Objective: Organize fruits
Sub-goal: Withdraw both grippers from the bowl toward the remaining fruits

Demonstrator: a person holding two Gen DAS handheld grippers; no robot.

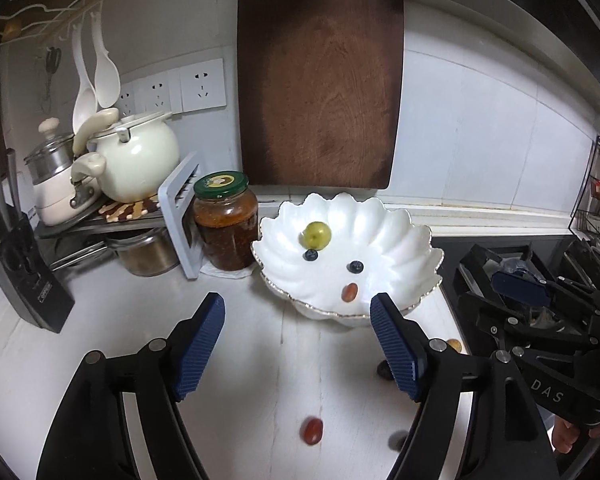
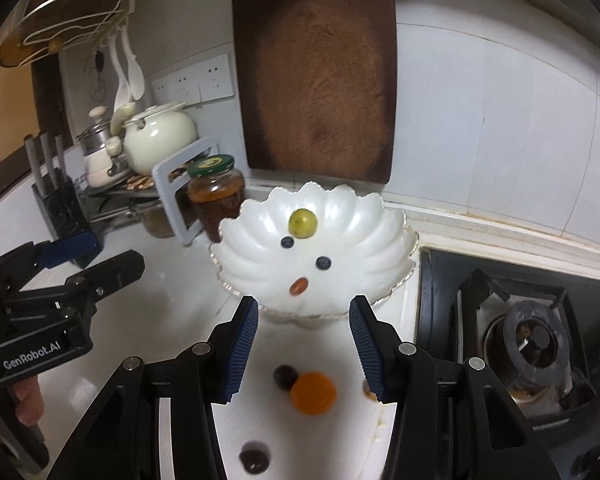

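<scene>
A white scalloped bowl [image 1: 396, 240] [image 2: 352, 216] holds a green fruit [image 1: 317, 235] [image 2: 302, 223], two blueberries [image 1: 311, 255] [image 1: 355, 267] and a small red fruit [image 1: 349, 292] [image 2: 299, 286]. My left gripper [image 1: 298, 312] is open and empty in front of the bowl, above a red fruit [image 1: 312, 431] on the counter. My right gripper [image 2: 304, 314] is open and empty, above an orange fruit [image 2: 313, 393] and two dark fruits [image 2: 285, 377] [image 2: 254, 461]. More small fruits [image 1: 454, 345] lie behind the left gripper's right finger.
A jar with a green lid [image 1: 225, 220], a grey rack [image 1: 180, 200], a cream pot [image 1: 136, 156] and a knife block [image 1: 24, 272] stand at the left. A wooden cutting board [image 1: 320, 80] leans on the wall. A gas stove [image 2: 532, 336] is at the right.
</scene>
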